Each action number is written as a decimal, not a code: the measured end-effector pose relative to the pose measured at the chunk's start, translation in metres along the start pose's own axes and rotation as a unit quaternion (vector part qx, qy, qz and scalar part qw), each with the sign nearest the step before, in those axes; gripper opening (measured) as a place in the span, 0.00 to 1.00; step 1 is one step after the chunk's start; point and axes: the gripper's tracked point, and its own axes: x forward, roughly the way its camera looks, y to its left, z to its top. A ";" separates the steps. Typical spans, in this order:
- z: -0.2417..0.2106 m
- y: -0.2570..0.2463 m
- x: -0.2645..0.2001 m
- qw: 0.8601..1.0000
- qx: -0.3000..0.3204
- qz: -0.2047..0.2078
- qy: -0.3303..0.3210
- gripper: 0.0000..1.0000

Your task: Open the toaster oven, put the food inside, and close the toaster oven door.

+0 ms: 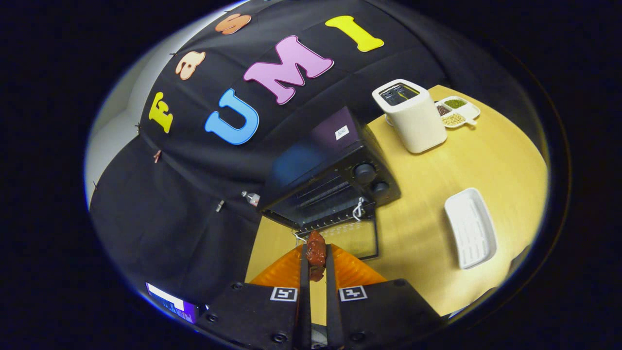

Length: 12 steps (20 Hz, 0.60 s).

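A black toaster oven point(335, 180) stands on the wooden table just ahead of my fingers, its glass door point(354, 238) folded down flat and open, the wire rack showing inside. A brown-red piece of food point(316, 255) is pinched between my two fingers, both pressing on it. My gripper point(316, 253) holds it just above the near edge of the open door, in front of the oven's mouth. Two round knobs point(364, 172) sit on the oven's right side, and a white string hangs off the door's handle.
A white pop-up toaster point(410, 116) stands beyond the oven on the right, with a small divided dish of grains point(457, 112) behind it. A white ribbed tray point(470, 236) lies on the table point(486, 165) to the right of the oven door.
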 end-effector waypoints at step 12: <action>-0.003 0.023 0.155 0.997 0.046 -0.010 -0.053 0.16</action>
